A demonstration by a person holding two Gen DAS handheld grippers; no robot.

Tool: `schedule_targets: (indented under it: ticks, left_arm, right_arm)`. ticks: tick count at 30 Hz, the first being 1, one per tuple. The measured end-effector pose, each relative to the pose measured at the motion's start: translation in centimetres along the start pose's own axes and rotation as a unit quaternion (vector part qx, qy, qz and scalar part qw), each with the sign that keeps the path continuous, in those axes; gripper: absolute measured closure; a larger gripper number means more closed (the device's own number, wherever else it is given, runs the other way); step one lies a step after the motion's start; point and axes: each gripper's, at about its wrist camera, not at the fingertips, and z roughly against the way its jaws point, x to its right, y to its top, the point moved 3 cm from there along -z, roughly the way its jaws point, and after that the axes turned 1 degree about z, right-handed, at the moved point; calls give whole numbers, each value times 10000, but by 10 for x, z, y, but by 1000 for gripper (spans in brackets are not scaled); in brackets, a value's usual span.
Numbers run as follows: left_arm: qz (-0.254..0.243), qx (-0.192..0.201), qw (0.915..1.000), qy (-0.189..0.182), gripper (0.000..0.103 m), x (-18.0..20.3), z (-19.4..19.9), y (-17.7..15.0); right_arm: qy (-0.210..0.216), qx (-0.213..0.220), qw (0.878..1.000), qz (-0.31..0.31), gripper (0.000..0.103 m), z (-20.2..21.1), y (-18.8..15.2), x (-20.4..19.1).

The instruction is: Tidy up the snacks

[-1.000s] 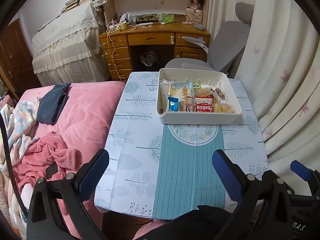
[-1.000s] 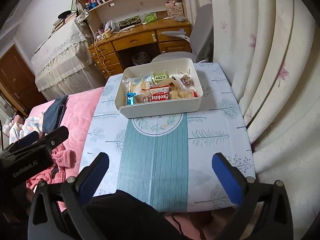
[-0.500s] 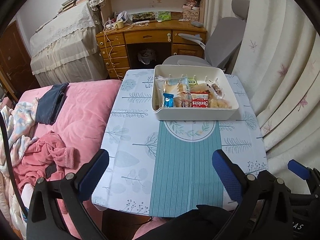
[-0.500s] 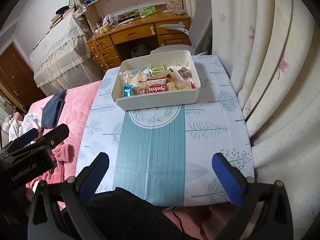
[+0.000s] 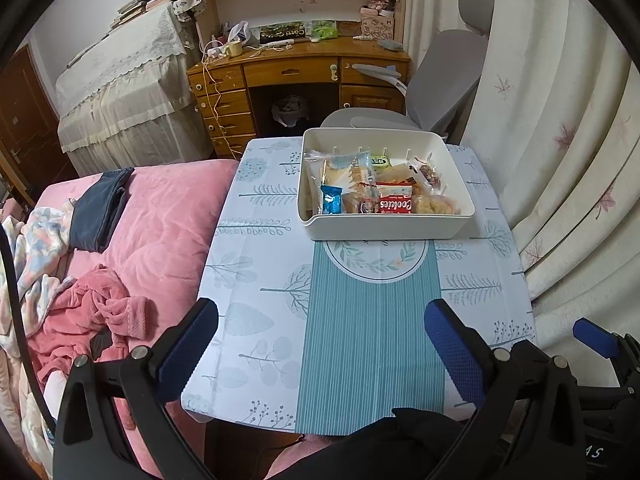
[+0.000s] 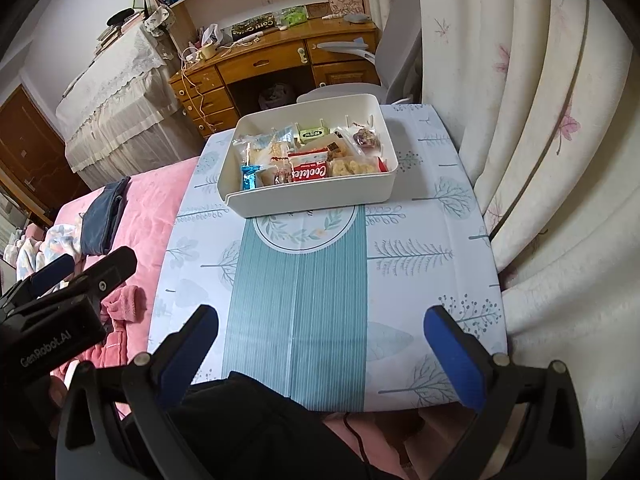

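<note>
White plastic bin (image 5: 387, 227), rounded rectangle, smooth walls, sits upper centre of frame on the leaf-print tablecloth (image 5: 256, 264), at the far end of its ribbed teal stripe. Inside: crinkly wrapped snacks, a red Cookies pack (image 5: 395, 204), a small blue foil packet (image 5: 332, 199).

Left gripper (image 5: 322, 350) low in frame, blue textured pads spread wide, holding nothing. Right gripper (image 6: 320, 350) likewise wide apart, empty.

Only the left view shows the crumpled pink robe (image 5: 92, 316) whole; only the right view shows the bin's far-right corner contents clearly.
</note>
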Motion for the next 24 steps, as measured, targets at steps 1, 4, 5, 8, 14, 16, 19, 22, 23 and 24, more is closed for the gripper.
schedule_targets:
  ticks: [1,4,5,8,14,16,19,22,23,24]
  left_arm:
    - [-10,-8,10000,-1,0,0,-1,1]
    - [-22,-13,10000,-11,0,0,-2,2]
    - [-24,-18,10000,-13,0,1,-2,2]
    - [-40,-28,10000,-17,0,1,-2,2]
    - [-76,-62,9999,-32,0,0,-4,3]
    - [-68,-64,10000,-29,0,1,-4,3]
    - [-97,-93,9999,-39,0,-1,-6,3]
    - [-107,-106,9999,-42,0,-1,-7,3]
    - [-104,-103,9999,-40,0,0,-7,3]
    - [-101,-103,9999,-37,0,0,-7,3]
  right_arm:
    - [0,0,10000,6,0,0,0,1]
    - [-4,-6,10000,6,0,0,0,1]
    - [-9,-18,10000,6,0,-1,0,1]
    - [-19,-53,10000,-13,0,-3,-1,3]
    - [-70,-101,9999,-15,0,-6,-1,3]
    - [-80,-122,9999,-14,0,-6,0,2]
    - [-88,-162,9998,-32,0,-8,0,2]
    - [-80,-191,9998,-43,0,-9,0,3]
    - [-80,-196,9998,-42,0,-9,1,3]
    - [-81,-202,9998,-40,0,-9,0,2]
